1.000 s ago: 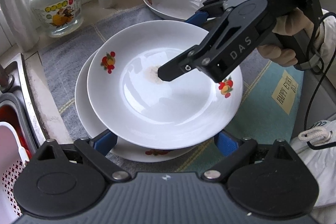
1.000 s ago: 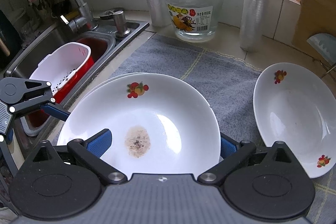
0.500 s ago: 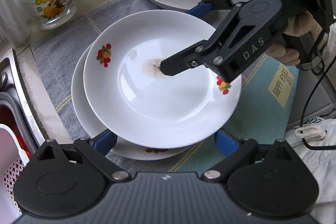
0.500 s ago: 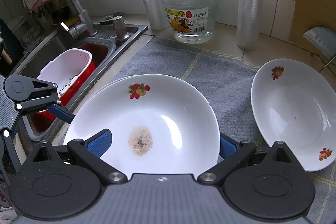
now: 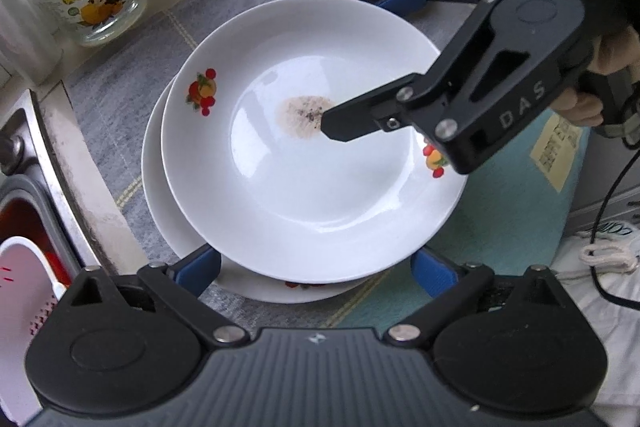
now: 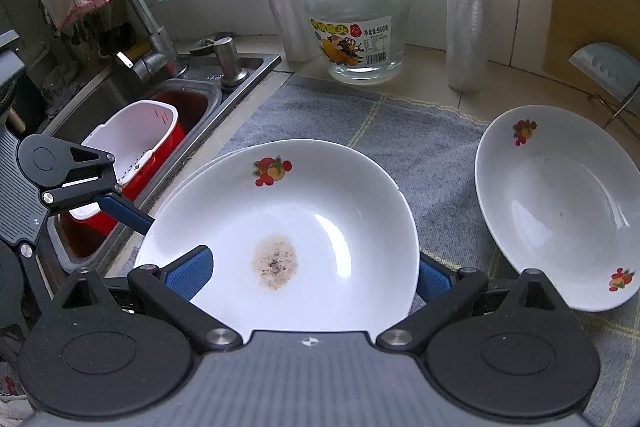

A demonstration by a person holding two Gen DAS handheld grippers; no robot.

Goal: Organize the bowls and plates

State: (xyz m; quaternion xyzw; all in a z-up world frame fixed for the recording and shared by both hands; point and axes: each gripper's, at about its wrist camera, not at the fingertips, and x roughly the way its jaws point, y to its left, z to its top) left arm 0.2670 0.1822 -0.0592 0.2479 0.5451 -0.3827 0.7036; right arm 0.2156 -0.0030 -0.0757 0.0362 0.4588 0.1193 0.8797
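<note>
Widening its blue-padded fingers just now, the left claw (image 5: 316, 269) stands released around the white fruit-printed plate (image 5: 304, 147), now resting on another plate on the tabletop, so stacking looks done; the right claw (image 6: 312, 277) also gapes.

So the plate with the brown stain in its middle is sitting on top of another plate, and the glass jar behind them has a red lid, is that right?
Not quite. The glass jar has a yellow-green lid, not a red one; the right wrist view shows it plainly. The rest holds: the stained plate does sit on another plate, whose rim peeks out beneath it.
</note>
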